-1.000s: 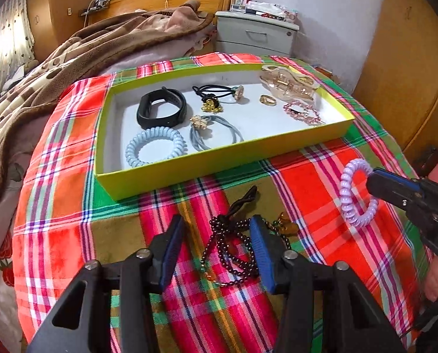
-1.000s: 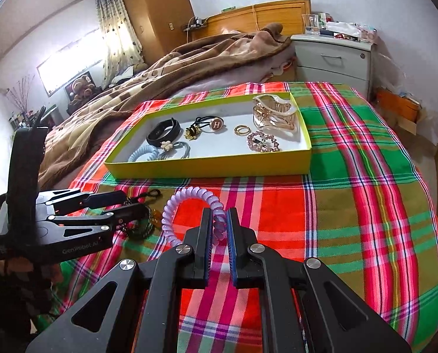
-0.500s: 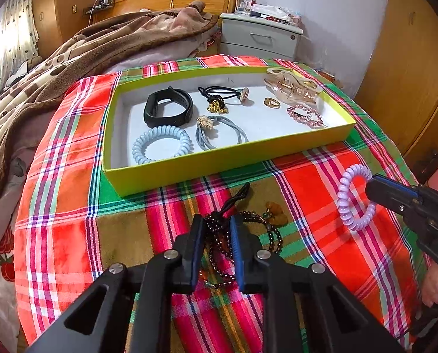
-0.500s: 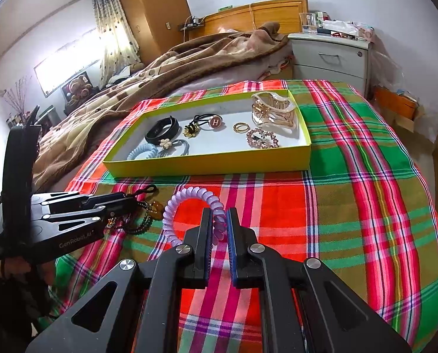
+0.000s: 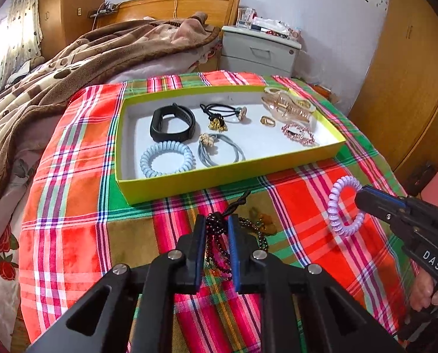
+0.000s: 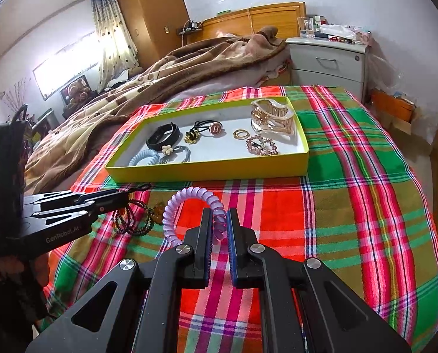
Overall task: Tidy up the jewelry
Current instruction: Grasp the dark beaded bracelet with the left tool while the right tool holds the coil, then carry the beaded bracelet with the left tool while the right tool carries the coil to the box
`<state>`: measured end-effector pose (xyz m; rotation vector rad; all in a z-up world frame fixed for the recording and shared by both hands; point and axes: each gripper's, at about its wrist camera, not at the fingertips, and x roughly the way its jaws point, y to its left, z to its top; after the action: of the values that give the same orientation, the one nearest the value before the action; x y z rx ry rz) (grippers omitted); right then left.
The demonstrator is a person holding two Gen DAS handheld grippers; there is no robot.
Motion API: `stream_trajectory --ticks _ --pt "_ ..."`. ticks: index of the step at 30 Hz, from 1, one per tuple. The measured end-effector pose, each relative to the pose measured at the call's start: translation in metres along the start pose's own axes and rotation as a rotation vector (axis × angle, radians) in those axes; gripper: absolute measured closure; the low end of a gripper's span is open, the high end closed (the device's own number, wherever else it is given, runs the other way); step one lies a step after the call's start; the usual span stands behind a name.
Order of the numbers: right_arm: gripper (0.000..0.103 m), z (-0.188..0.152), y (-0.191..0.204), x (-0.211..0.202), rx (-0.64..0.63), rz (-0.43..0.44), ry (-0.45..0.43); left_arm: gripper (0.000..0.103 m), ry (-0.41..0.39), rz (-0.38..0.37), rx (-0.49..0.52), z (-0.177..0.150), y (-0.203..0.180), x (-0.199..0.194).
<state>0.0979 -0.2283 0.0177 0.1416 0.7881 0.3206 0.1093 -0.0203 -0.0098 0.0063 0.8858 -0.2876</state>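
Left gripper (image 5: 216, 229) is closing on the dark bead bracelet (image 5: 216, 247) at lower center, right gripper (image 6: 217, 223) pinches the lilac coil tie (image 6: 189, 209), so probably lift slowly toward the yellow tray (image 5: 219, 173) so strands don't slip.

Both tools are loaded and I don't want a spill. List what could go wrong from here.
1. The left tool is closing on only part of the dark bead bracelet; loose loops hang outside its grip and may slip or snag the plaid cloth.
2. The right tool pinches the purple coil tie at one edge; it could spring free before reaching the yellow tray.
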Motion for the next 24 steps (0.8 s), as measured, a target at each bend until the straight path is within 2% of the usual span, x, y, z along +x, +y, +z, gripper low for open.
stream_trajectory --ticks 6,9,11,13,19,23,24 --pt "0.093 0.006 0.002 -0.007 -0.003 -0.008 -0.020 0.091 -0.036 -0.046 -0.004 0.007 0.000 -0.017" --pt "0.093 0.011 0.002 -0.009 -0.001 -0.012 -0.033 0.092 -0.064 -0.044 0.004 0.014 0.000 -0.027" --pt "0.093 0.014 0.002 -0.011 0.000 -0.012 -0.043 0.094 -0.075 -0.059 0.003 0.019 0.002 -0.031" --pt "0.093 0.018 0.003 -0.012 -0.001 -0.014 -0.049 0.101 -0.083 -0.058 0.005 0.023 0.003 -0.033" --pt "0.093 0.024 0.004 -0.012 -0.003 -0.016 -0.063 0.102 -0.119 -0.057 0.015 0.032 0.008 -0.042" --pt "0.093 0.020 0.004 -0.011 -0.001 -0.015 -0.059 0.100 -0.062 -0.101 -0.009 0.026 0.019 -0.029" --pt "0.093 0.020 0.003 -0.010 0.000 -0.016 -0.055 0.095 -0.035 -0.111 0.000 0.022 0.020 -0.023"
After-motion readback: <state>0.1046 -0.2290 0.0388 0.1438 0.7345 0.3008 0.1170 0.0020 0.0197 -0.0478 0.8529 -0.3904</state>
